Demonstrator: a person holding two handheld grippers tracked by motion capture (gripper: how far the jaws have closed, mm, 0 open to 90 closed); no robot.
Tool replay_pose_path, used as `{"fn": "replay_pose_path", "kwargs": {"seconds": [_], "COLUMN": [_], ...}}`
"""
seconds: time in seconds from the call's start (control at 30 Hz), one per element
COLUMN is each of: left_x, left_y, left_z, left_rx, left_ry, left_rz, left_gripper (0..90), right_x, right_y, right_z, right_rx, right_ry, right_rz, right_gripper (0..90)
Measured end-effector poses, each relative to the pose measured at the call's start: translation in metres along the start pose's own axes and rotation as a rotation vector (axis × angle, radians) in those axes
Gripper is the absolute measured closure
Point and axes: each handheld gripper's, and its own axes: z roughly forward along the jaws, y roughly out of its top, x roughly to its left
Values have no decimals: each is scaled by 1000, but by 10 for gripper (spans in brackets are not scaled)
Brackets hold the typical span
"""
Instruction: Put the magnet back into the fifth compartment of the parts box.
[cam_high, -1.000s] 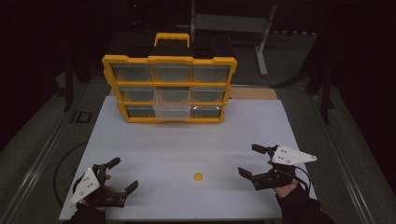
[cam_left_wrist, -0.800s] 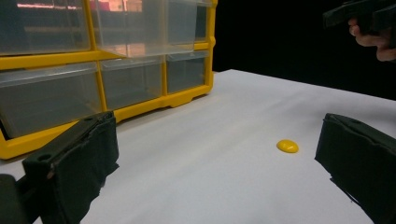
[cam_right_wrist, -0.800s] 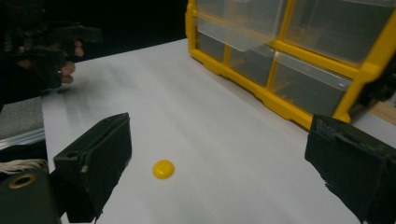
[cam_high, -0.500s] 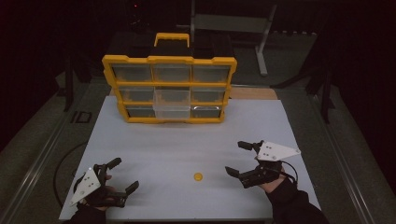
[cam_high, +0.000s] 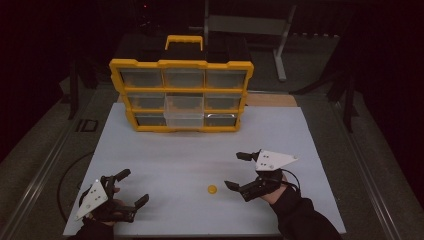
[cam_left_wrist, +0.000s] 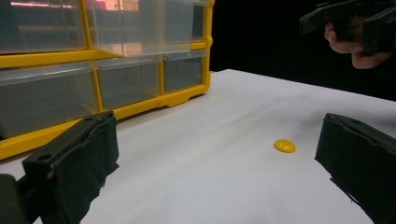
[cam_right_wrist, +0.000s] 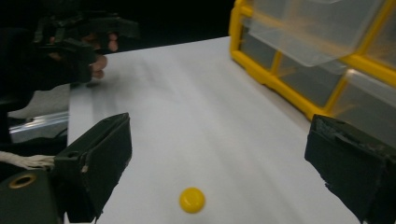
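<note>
**Yellow button near the table's front edge**

Button (cam_high: 212, 189): small, round, smooth yellow plastic, lying on the matte white table (cam_high: 200, 150). Right hand-held gripper (cam_high: 239, 171) sits just beside it, padded black jaws spread apart. Left hand-held gripper (cam_high: 132, 187) near the front-left corner, jaws apart too.

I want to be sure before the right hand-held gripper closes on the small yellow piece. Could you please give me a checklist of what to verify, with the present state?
1. Right hand-held gripper jaws open wide: ok.
2. Small round yellow plastic piece lies between its jaws: ok in the right gripper view.
3. Jaws lowered to the piece: cannot tell.
4. White table top bare around the piece: ok.
5. Left hand-held gripper apart from the piece: ok.
6. Middle clear drawer of the yellow organiser box pulled out: ok.
</note>
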Motion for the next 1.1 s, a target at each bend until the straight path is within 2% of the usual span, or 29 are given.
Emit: {"fn": "replay_pose_path", "kwargs": {"seconds": [0.17,0.2,0.47,1.1], "left_x": [0,0,0,0], "left_y": [0,0,0,0], "left_z": [0,0,0,1], "left_rx": [1,0,0,3], "left_ry": [-2,-3,-6,-11], "left_rz": [-1,-1,-2,-2], "left_gripper": [1,1,1,1], "right_x": [2,3,6,5], "right_y": [-1,-3,-13,-39], "right_z": [13,20,42,72], "right_rx": [18,31,84,179], "right_ry": [24,39,65,86], "right_rz": [-4,-9,-22,-15], "right_gripper": [76,76,76,81]}}
